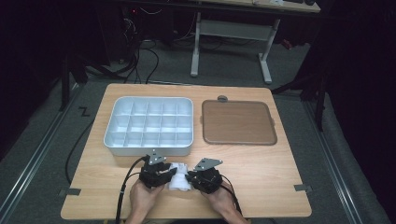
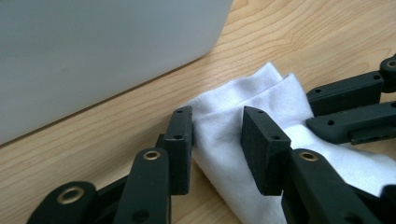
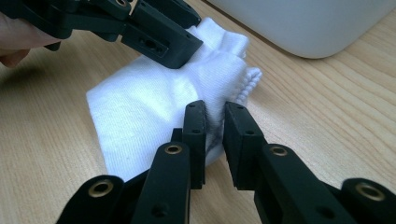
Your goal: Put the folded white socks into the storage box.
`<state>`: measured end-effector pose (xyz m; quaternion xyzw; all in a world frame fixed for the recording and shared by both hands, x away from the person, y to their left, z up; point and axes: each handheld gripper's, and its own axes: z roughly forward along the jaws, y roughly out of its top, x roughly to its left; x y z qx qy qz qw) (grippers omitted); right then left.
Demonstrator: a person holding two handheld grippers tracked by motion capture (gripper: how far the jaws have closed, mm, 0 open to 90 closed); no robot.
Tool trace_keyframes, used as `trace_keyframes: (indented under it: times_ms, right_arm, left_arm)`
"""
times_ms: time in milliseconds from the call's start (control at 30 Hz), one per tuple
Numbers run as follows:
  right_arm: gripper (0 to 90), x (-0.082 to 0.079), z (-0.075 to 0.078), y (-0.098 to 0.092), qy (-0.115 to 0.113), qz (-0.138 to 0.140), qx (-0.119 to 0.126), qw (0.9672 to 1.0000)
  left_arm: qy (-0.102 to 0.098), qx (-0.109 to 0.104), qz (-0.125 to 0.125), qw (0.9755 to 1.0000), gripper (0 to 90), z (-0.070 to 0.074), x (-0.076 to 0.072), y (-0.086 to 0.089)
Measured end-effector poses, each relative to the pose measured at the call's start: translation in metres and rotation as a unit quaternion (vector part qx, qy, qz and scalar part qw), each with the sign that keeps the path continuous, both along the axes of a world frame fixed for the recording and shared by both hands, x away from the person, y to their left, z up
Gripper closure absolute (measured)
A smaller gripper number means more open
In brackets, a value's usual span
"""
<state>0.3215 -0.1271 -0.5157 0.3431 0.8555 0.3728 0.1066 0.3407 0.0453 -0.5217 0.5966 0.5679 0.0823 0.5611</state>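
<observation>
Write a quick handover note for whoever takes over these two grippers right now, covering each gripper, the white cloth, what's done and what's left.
Left gripper: jaws apart, straddling a raised fold of the white cloth; whether the pads press it is unclear.
Right gripper: shut on the cloth's near edge, pinching a thin fold.
The cloth lies bunched on the wooden table, between both grippers, just in front of the white compartment tray.
The tray's compartments look empty; the brown lid lies beside it.
Done: cloth gripped on one side.
Left: probably secure the left grip, then finish handling the cloth.
</observation>
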Motion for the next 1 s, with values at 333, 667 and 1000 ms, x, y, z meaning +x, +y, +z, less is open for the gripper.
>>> trace_keyframes:
  times_ms: [333,667,1000]
  right_arm:
    - [79.6,0.005,-0.004,-0.001,0.002,0.002,0.005,1.0000]
    - [79.5,0.008,-0.007,0.001,0.001,0.002,0.011,0.9999]
    - [79.4,0.012,-0.007,0.007,-0.003,-0.001,0.007,1.0000]
  left_arm:
    - [-0.013,0.006,0.000,0.9999,63.9,-0.005,0.002,-0.002]
    - [-0.017,0.013,0.000,0.9998,63.2,-0.006,0.006,0.000]
    - [-0.016,0.021,0.002,0.9996,62.0,-0.005,0.011,0.005]
